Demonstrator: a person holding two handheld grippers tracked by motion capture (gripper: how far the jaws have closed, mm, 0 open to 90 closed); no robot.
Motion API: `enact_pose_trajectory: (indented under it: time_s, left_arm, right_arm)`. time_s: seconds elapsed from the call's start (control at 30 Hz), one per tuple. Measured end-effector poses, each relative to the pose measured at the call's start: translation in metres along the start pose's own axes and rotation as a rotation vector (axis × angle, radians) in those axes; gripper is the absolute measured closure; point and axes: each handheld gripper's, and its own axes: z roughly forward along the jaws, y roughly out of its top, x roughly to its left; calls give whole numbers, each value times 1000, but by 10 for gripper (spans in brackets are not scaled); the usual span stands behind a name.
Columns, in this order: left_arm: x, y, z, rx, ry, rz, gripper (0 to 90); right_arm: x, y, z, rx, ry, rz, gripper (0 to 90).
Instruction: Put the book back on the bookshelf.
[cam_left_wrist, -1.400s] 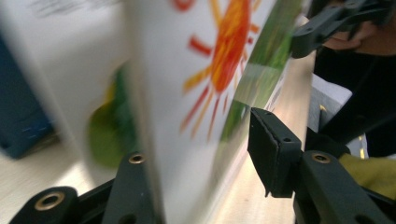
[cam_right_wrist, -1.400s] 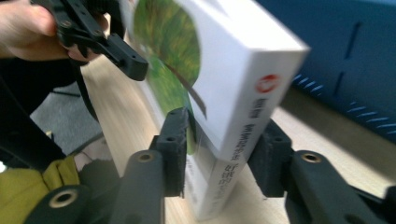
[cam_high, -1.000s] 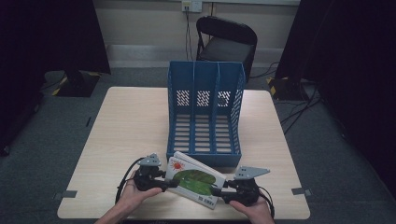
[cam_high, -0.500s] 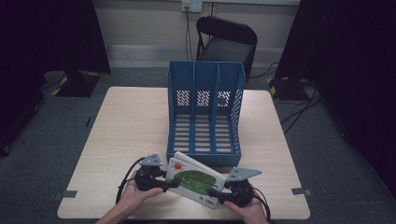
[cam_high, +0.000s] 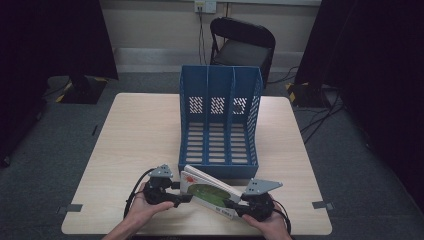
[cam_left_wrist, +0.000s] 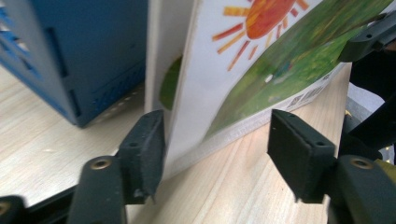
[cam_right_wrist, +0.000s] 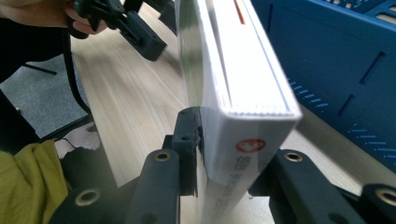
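A thick picture book (cam_high: 207, 192) with a sun and green grass on its cover (cam_left_wrist: 243, 70) stands tilted on its long edge near the table's front, just before the blue rack (cam_high: 218, 125). My left gripper (cam_high: 184, 192) straddles its left end. Those jaws have just been opening, and the far pad (cam_left_wrist: 299, 154) stands clear of the cover. My right gripper (cam_high: 235, 206) is at the other end. Its jaws have just been closing, and the pads (cam_right_wrist: 189, 135) press on both sides of the book (cam_right_wrist: 233, 70) near the spine.
The blue three-slot file rack (cam_left_wrist: 84, 56) lies on its back mid-table, slots open toward the ceiling, close behind the book (cam_right_wrist: 336, 60). Bare tabletop (cam_high: 135, 135) spreads to the left. A black folding chair (cam_high: 242, 45) stands beyond the far edge.
The right gripper has shifted slightly left toward the book. Both hands and the book otherwise keep their places.
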Motion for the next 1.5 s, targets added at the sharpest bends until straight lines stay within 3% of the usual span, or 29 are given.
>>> enact_pose_trajectory:
  time_s: [0.2, 0.4, 0.47, 0.6, 0.67, 0.83, 1.0, 1.1, 1.37, 1.5]
  left_arm:
    - [5, -1, -11, -37, 31, 1, 324]
    - [6, 0, -5, -21, 28, 9, 306]
    - [5, 1, -1, -20, 25, 21, 298]
    - [4, 3, 2, -33, 10, 28, 298]
    - [2, 3, 4, -37, 1, 29, 303]
    - [-1, 4, 6, -38, 36, 19, 325]
    - [-1, 3, 5, -38, 36, 15, 343]
    - [-1, 3, 5, -37, 44, 25, 355]
    - [0, 3, 4, -32, 40, 36, 379]
    - [1, 3, 5, -25, 42, 25, 389]
  right_arm:
    - [2, -3, 0, -32, 13, 32, 710]
    - [8, -4, 5, -21, 31, 30, 673]
    - [11, -5, 11, -22, 32, 62, 652]
    - [10, -6, 15, -30, 36, 80, 660]
    - [11, -7, 14, -40, 26, 71, 672]
    - [14, -8, 19, -59, 18, 71, 681]
    - [21, -8, 32, -32, -24, 44, 695]
    - [21, -7, 37, -26, -30, 54, 687]
    - [23, -7, 38, -47, -45, 54, 704]
    - [25, -6, 38, -32, -65, 22, 739]
